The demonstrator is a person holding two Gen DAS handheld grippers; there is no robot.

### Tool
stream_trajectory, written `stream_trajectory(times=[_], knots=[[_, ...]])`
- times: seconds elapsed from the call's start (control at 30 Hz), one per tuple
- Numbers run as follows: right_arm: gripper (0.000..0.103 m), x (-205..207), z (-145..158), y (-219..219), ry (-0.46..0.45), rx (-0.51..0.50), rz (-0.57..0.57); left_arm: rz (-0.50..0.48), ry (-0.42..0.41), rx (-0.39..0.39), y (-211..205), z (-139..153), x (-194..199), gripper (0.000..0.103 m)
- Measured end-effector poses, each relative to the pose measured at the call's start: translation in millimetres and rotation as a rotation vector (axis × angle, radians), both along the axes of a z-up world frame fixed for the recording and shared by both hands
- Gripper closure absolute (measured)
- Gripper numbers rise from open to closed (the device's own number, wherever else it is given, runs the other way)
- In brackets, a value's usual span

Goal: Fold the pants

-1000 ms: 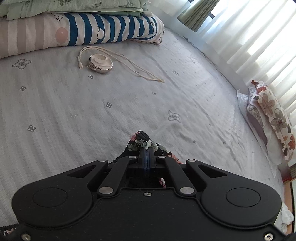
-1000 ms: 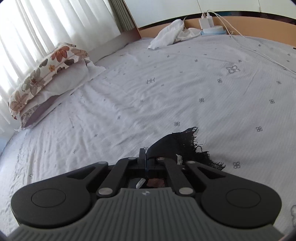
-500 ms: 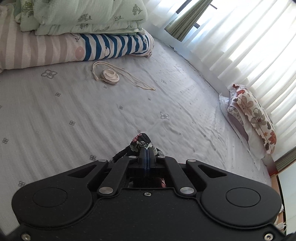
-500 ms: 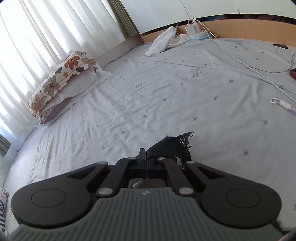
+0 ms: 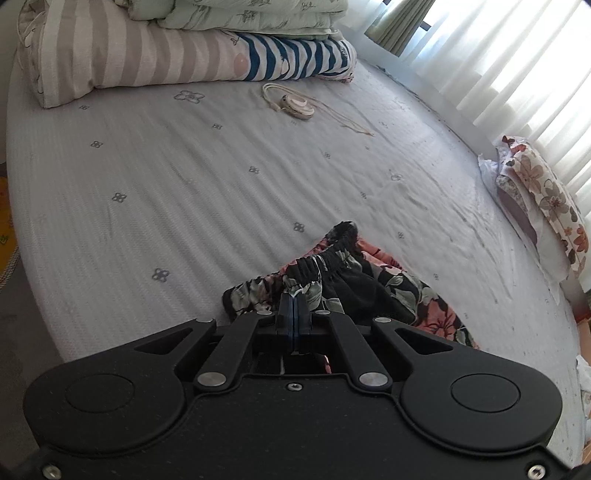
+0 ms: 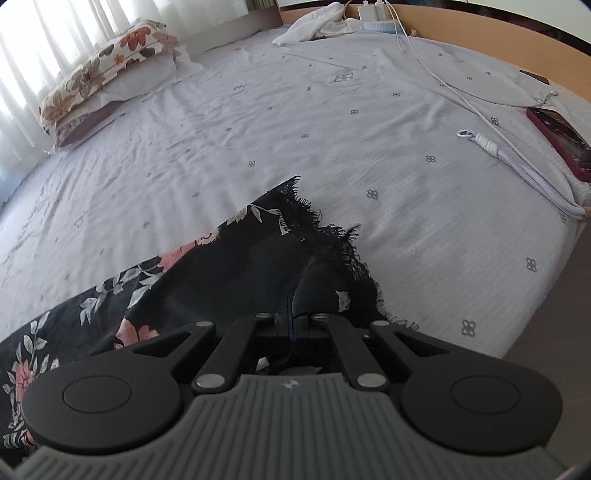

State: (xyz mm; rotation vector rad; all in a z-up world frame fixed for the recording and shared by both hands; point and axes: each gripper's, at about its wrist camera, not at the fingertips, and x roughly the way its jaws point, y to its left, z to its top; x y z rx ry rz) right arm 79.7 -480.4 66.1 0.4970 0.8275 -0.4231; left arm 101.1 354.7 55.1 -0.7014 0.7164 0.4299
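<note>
The pants [image 5: 369, 288] are black with pink and grey flowers and lie on the grey bed sheet [image 5: 184, 192]. My left gripper [image 5: 293, 302] is shut on the gathered elastic waistband, which bunches just ahead of the fingers. My right gripper [image 6: 291, 306] is shut on the leg end of the pants [image 6: 229, 266], by the black lace hem [image 6: 332, 236]. The fabric spreads to the left of the right gripper and to the right of the left gripper.
Striped and green folded bedding [image 5: 184, 55] lies at the far end, with a round white device and cord [image 5: 299, 107] before it. A floral pillow [image 5: 543, 199] lies by the curtains. A red phone [image 6: 561, 140], white cables [image 6: 491, 147] and white cloth [image 6: 317, 22] lie near the headboard.
Both grippers have pulled back and lowered with the pants; far more fabric now lies spread on the sheet. Both stay shut.
</note>
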Motion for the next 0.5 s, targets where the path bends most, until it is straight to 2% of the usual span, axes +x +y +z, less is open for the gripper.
stream_trajectory(times=[0.27, 0.37, 0.5], knots=[[0.101, -17, 0, 11, 0.064, -0.087, 0.053, -0.008, 0.053, 0.039, -5, -10, -12, 0.102], [0.101, -23, 4, 9, 0.075, -0.097, 0.055, 0.009, 0.027, 0.008, 3, -7, -22, 0.102], [0.101, -30, 15, 4, 0.076, -0.130, 0.064, 0.003, 0.015, 0.025, 11, -2, -27, 0.102]])
